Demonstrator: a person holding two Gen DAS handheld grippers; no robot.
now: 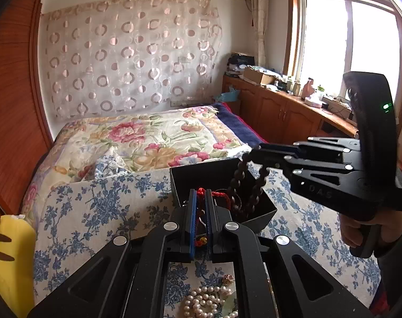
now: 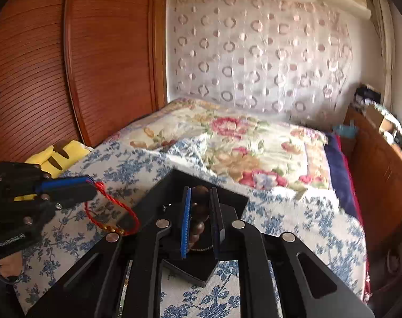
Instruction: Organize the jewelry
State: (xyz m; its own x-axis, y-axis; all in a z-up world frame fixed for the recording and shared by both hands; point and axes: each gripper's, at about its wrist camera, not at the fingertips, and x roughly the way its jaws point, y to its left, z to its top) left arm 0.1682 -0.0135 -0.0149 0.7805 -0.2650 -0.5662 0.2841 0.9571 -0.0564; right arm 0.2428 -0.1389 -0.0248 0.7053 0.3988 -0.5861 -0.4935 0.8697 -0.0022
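Note:
My left gripper [image 1: 200, 194] is shut on a red cord bracelet [image 1: 220, 196] just in front of an open black box [image 1: 267, 209]. From the right wrist view, the left gripper [image 2: 92, 185] holds that red cord [image 2: 101, 186] in a hanging loop with gold beads, left of the black box [image 2: 232, 198]. My right gripper [image 1: 250, 156] comes in from the right, shut on a dark bead bracelet [image 1: 236, 185] that dangles into the box. Those dark beads [image 2: 199, 206] sit pinched between the right gripper [image 2: 201, 193] pads. A pearl necklace [image 1: 201, 302] lies on the cloth below my left gripper.
The box stands on a blue floral cloth [image 1: 95, 206] over a bed with a flowered quilt [image 1: 148, 137]. A yellow plush toy [image 1: 12, 251] lies at the left edge. A wooden wardrobe [image 2: 42, 66] is on the left, low cabinets [image 1: 280, 111] under the window on the right.

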